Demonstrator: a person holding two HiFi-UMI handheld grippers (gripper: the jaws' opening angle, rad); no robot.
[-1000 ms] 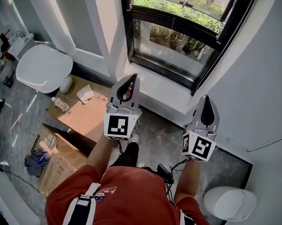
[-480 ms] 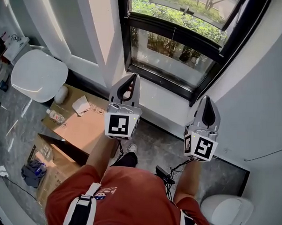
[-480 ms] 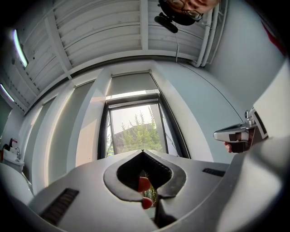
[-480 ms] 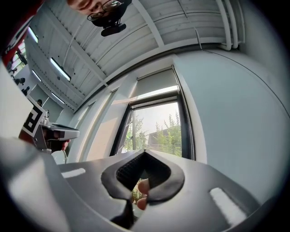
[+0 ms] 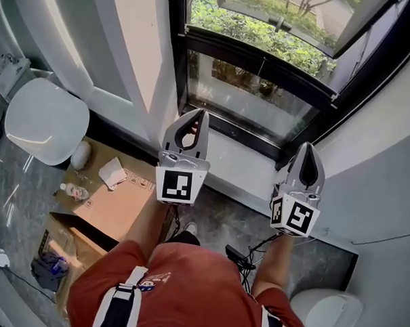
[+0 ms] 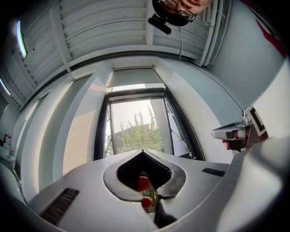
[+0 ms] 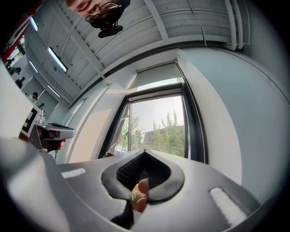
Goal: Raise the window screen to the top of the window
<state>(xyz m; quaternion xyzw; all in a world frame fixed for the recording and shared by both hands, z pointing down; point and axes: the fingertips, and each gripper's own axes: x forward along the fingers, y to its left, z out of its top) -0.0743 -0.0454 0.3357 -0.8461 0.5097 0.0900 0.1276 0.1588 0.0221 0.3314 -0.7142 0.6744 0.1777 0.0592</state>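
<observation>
The black-framed window (image 5: 253,63) stands straight ahead, with green bushes behind the glass. In both gripper views a pale screen (image 6: 134,77) (image 7: 158,74) covers only the top strip of the opening. My left gripper (image 5: 202,114) is held out in front of the left part of the lower pane, jaws shut with nothing between them. My right gripper (image 5: 308,148) is level with the window's right corner, also shut and empty. Neither touches the frame. Each gripper shows in the other's view: the right gripper (image 6: 232,132) and the left gripper (image 7: 50,132).
A white sill ledge (image 5: 240,162) runs below the window. Cardboard boxes (image 5: 115,199) with a bottle (image 5: 75,191) lie at lower left, and a round white seat (image 5: 44,118) is farther left. A cable (image 5: 240,256) trails on the floor. A white rounded object (image 5: 327,312) sits at lower right.
Both grippers and the person have moved closer to the window, which now fills more of the head view. Both sets of jaws stayed shut.
</observation>
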